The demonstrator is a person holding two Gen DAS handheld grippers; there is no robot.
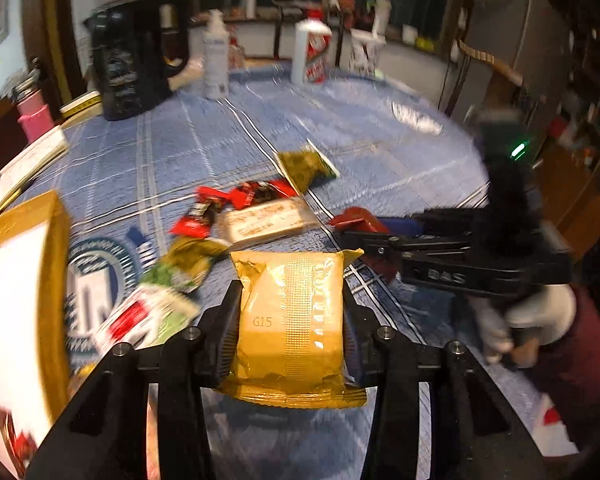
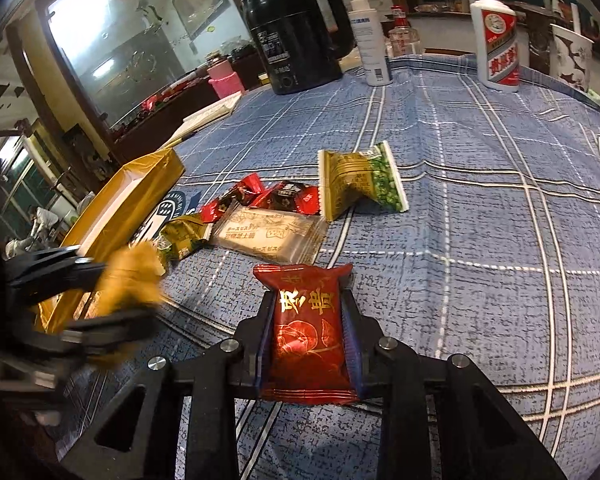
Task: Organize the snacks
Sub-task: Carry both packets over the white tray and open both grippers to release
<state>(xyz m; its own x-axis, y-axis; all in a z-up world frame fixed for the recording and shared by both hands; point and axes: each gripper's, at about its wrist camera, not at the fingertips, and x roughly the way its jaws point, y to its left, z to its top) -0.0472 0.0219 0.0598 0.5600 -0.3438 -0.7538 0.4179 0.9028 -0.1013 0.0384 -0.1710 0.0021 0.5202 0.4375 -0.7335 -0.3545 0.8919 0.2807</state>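
My left gripper point(image 1: 291, 292) is shut on a gold snack packet point(image 1: 292, 324) and holds it above the blue plaid tablecloth. My right gripper point(image 2: 309, 300) is shut on a red snack packet point(image 2: 309, 332); it also shows in the left wrist view point(image 1: 364, 236) to the right. The left gripper with its gold packet shows blurred in the right wrist view point(image 2: 128, 280), next to an open gold box point(image 2: 128, 200). Loose snacks lie mid-table: a green-gold packet point(image 2: 360, 180), red candies point(image 2: 276, 196), a clear biscuit packet point(image 2: 272, 236).
A black kettle point(image 2: 296, 32), a white spray bottle point(image 2: 370, 36), a white-and-red bottle point(image 2: 498, 36) and a cup point(image 2: 572, 56) stand at the far side. A pink cup point(image 2: 225, 80) and a book point(image 2: 212, 112) are at the left edge.
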